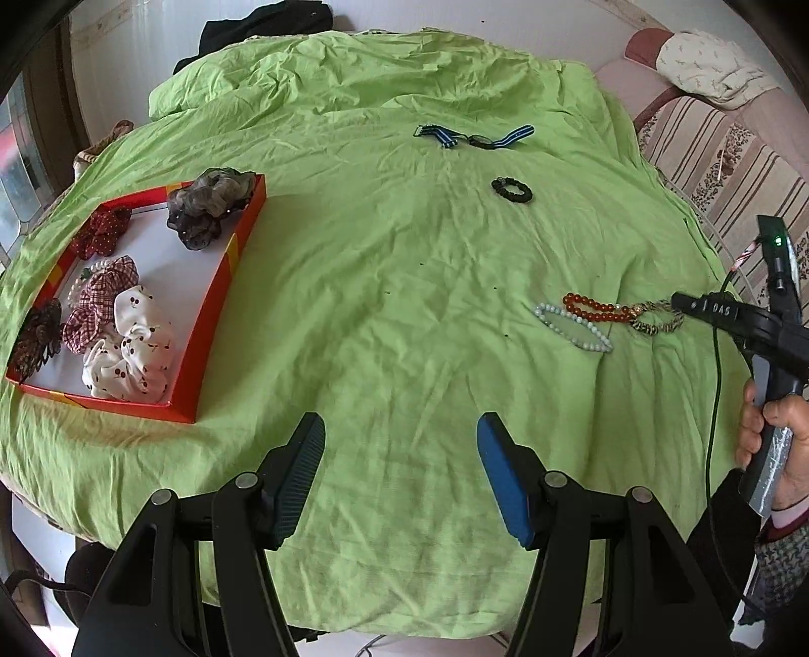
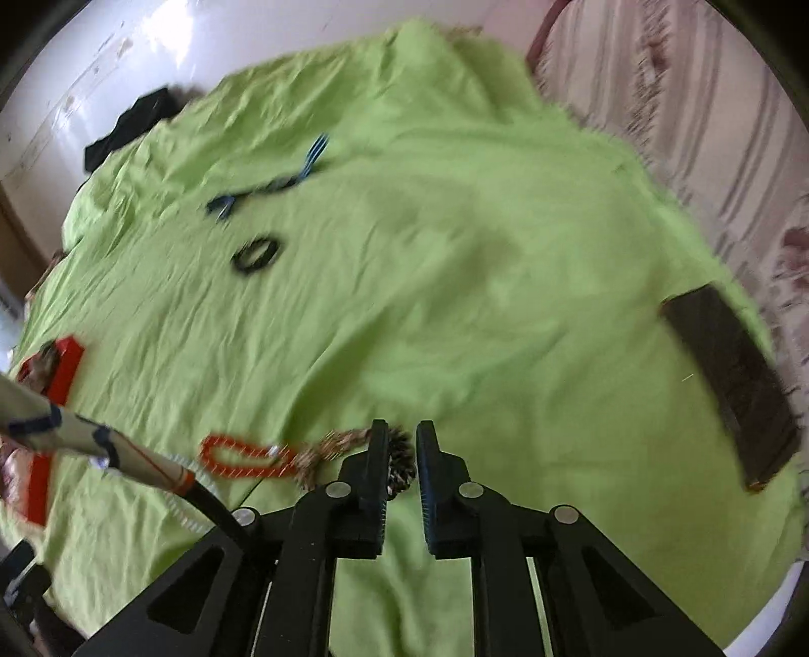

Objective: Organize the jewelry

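Note:
A red box (image 1: 222, 283) at the left holds several scrunchies and a pearl bracelet. On the green cloth (image 1: 394, 283) lie a blue striped watch (image 1: 473, 136), a black hair tie (image 1: 511, 190), an orange bead bracelet (image 1: 596, 306), a pale bead bracelet (image 1: 574, 326) and a patterned braided bracelet (image 1: 655, 318). My left gripper (image 1: 402, 439) is open and empty above bare cloth. My right gripper (image 2: 402, 450) has its jaws narrowly apart around the braided bracelet (image 2: 399, 460); the orange bracelet (image 2: 242, 457) lies just left of it. The right wrist view is blurred.
A dark flat rectangular object (image 2: 733, 389) lies at the cloth's right edge. A striped sofa (image 1: 718, 146) stands beyond the right side. Black clothing (image 1: 263, 25) sits at the far end. A cable (image 1: 715, 384) hangs from the right gripper.

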`<action>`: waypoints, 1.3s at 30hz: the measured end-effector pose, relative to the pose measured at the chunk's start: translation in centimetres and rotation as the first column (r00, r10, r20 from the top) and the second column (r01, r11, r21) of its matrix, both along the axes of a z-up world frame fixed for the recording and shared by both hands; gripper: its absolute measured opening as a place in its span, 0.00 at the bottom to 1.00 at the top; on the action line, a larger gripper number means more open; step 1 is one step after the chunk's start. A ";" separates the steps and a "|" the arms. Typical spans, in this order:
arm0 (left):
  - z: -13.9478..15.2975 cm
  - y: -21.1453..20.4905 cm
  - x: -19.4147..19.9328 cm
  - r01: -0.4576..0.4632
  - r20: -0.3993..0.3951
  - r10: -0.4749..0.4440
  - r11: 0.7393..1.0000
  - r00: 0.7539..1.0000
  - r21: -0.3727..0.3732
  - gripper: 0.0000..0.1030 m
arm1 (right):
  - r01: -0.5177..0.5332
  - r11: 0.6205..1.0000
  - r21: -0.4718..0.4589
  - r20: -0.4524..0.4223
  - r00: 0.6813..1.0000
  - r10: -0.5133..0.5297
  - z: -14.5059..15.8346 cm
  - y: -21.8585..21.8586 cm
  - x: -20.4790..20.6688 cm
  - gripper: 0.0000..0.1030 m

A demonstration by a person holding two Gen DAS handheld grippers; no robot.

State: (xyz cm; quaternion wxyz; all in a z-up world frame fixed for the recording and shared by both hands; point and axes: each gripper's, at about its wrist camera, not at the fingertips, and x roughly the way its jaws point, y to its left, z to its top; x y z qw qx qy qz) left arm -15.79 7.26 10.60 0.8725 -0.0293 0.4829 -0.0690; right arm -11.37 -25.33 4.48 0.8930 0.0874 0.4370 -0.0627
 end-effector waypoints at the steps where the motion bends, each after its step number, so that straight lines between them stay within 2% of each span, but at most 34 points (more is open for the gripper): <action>1: 0.1 -0.2 0.0 0.004 0.001 -0.004 1.000 1.000 0.003 0.60 | 0.013 1.000 -0.016 0.014 1.000 -0.013 0.2 -0.1 -0.2 0.23; 2: 0.1 -0.4 0.0 0.010 0.002 -0.010 1.000 1.000 0.005 0.60 | 0.020 1.000 -0.020 0.023 1.000 -0.020 0.4 -0.2 -0.3 0.31; 3: 0.2 -0.7 0.1 0.016 0.003 -0.016 1.000 1.000 0.006 0.60 | 0.016 1.000 -0.007 0.021 1.000 -0.016 0.5 -0.7 0.1 0.35; 7: 0.5 -1.7 0.6 0.045 0.004 -0.045 0.999 0.999 0.000 0.60 | 0.011 0.999 0.049 0.008 1.000 -0.011 -0.2 -1.7 -0.3 0.35; 12: 1.0 -2.8 2.5 0.066 0.012 -0.065 0.998 0.998 -0.009 0.60 | 0.020 0.991 0.136 0.044 0.999 -0.027 -1.4 -2.4 -1.2 0.36; 15: 1.5 -3.7 3.6 0.070 0.033 -0.070 0.997 0.997 0.015 0.60 | 0.033 0.988 0.154 0.069 0.997 -0.044 -2.0 -2.6 -1.5 0.42; 18: 1.5 -4.7 4.9 0.074 0.039 -0.075 0.997 0.996 0.030 0.60 | 0.046 0.987 0.157 0.104 0.993 -0.063 -2.3 -2.9 -2.0 0.44; 25: -0.2 -7.3 8.9 0.110 -0.013 -0.110 0.994 0.994 -0.030 0.60 | 0.030 0.973 0.229 0.130 0.990 -0.061 -3.1 -3.7 -1.8 0.44; 29: -1.8 -9.3 11.0 0.161 -0.047 -0.164 0.985 0.985 -0.055 0.60 | -0.013 0.975 0.221 0.152 0.988 -0.021 -2.9 -3.0 -1.7 0.44; 36: -4.4 -12.4 12.8 0.265 -0.097 -0.266 0.964 0.959 -0.023 0.59 | -0.070 0.982 0.173 0.156 0.987 0.042 -3.0 -1.5 -1.3 0.44; 39: -5.7 -12.9 13.1 0.291 -0.132 -0.294 0.956 0.947 -0.040 0.50 | -0.083 0.984 0.156 0.144 0.988 0.060 -3.2 -1.0 -1.0 0.44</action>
